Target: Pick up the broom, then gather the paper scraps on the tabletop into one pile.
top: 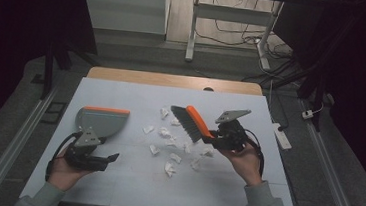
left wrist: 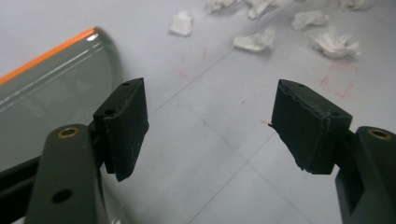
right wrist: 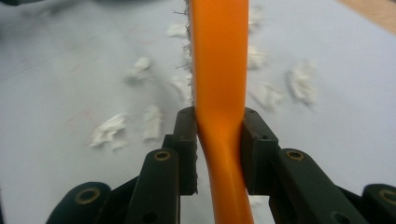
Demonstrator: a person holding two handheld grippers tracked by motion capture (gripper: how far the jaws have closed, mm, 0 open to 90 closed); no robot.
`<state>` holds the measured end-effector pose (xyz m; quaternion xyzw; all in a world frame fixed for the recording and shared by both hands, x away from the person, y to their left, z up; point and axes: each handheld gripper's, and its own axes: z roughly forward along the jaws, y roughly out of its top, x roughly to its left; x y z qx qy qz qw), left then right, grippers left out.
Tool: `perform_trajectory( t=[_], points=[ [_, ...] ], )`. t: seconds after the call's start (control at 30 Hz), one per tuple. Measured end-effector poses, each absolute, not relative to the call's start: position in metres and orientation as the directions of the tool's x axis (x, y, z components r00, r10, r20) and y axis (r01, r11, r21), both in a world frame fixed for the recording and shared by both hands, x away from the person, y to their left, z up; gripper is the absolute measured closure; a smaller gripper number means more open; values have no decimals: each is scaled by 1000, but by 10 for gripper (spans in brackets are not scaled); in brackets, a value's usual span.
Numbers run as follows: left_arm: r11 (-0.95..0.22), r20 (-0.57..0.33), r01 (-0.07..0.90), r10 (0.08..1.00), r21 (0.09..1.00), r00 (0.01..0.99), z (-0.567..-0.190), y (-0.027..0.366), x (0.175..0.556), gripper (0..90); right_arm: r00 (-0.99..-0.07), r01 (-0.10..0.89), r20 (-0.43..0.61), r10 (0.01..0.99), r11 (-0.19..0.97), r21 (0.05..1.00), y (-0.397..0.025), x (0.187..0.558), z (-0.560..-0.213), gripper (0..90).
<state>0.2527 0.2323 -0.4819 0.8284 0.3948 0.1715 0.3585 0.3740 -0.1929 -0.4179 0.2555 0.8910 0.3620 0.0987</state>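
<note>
**Brush clamped over the scraps, dustpan waiting at the left**

High view: the right gripper (top: 216, 137) pinches the orange handle of a brush (top: 190, 123), whose dark bristles point toward the far edge of the white desk (top: 129, 178) and hang over scattered paper scraps (top: 172, 147) near the desk's middle. The left gripper (top: 110, 157) sits near the front left corner, just in front of a grey dustpan (top: 100, 120) with an orange rim, apart from it.

Left gripper view: the jaws stand spread wide with only bare desk between them; the dustpan (left wrist: 51, 88) lies beside the left jaw, scraps (left wrist: 256, 41) farther off.

Right gripper view: both jaws press the brush handle (right wrist: 219, 93) from either side, scraps (right wrist: 109, 129) on the desk to both sides.
</note>
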Motion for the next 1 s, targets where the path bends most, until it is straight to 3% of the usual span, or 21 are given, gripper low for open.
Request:
perform_trajectory(
  t=[0.13,0.33,0.67,1.0],
  points=[
    [-410,-7,543,794,733,608,-485,240,250,269,-818,404,-22,575,600,690,-201,387,-412,707],
    [-394,-13,543,801,741,599,-486,247,249,268,-786,445,-87,612,657,608,-200,420,-410,707],
    [-376,-45,558,799,740,599,-495,253,250,268,-796,538,21,605,691,483,-182,490,-416,707],
    [-382,-43,550,793,743,608,-495,253,251,270,-792,556,-63,608,759,337,-166,534,-431,708]
  ],
)
